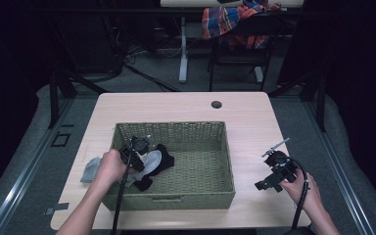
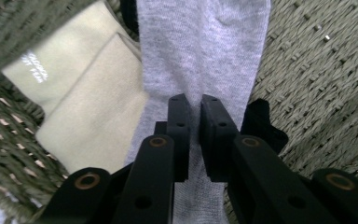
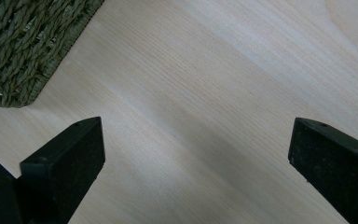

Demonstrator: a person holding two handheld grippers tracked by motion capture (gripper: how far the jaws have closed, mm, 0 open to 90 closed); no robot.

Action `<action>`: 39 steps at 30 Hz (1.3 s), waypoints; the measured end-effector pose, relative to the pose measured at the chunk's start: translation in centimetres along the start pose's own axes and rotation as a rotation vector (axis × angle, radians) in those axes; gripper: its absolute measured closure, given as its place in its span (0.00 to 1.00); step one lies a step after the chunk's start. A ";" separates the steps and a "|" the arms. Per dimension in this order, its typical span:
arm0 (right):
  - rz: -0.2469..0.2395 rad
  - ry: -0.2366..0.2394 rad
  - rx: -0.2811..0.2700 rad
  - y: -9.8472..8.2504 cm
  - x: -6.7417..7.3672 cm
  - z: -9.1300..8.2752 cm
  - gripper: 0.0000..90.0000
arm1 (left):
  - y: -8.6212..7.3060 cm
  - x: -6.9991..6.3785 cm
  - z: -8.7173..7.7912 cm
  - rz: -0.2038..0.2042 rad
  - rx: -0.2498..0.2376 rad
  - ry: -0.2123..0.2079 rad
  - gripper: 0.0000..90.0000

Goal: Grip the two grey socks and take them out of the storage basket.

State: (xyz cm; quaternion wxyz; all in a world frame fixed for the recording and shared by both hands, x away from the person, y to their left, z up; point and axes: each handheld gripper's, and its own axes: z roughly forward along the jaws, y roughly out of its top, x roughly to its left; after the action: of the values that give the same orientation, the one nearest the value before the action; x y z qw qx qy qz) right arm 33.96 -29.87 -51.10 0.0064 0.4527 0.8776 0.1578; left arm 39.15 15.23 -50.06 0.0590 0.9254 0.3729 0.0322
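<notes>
Left gripper view has my left tongs [image 2: 200, 105] pinched together on a fold of the grey sock [image 2: 200, 51], the pads pressing the cloth between them. The sock lies in the woven basket [image 2: 317, 70], at its left end, overlapping a cream sock [image 2: 81, 107] on one side, with a black sock [image 2: 263, 126] just beside it on the other.

My worry is the grip itself: I judge I hold only a thin pleat of loose knit, so a quick lift could let it slide out and drop back onto the pile. The cream sock touches the grey one, so it might drag along and spill over the rim. The basket could also shift on the bench [image 1: 249, 117] if cloth snags the weave.

In the high view my right tongs [image 1: 267, 183] rest over the bench to the right of the basket; in the right gripper view their jaws stand wide apart with nothing between them, so that hand can't steady anything yet.

What I can't make out: how much fabric is really caught, since the pads cover it. From above, my left hand [image 1: 108, 169] hides most of the pile. Another grey sock [image 1: 90, 169] lies on the bench outside the basket's left wall, partly behind my hand, and whether it matches I cannot tell.
</notes>
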 end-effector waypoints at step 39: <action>0.011 -0.023 -0.013 -0.2 0.0 -0.1 0.04 | -1.9 0.3 -10.2 0.017 -0.292 0.055 0.95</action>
State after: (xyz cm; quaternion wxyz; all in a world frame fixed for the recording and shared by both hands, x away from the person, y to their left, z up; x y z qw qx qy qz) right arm 33.83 -29.99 -51.09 0.0183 0.4592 0.8739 0.1584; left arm 37.05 17.68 -40.17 0.1825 0.9088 0.3581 0.1120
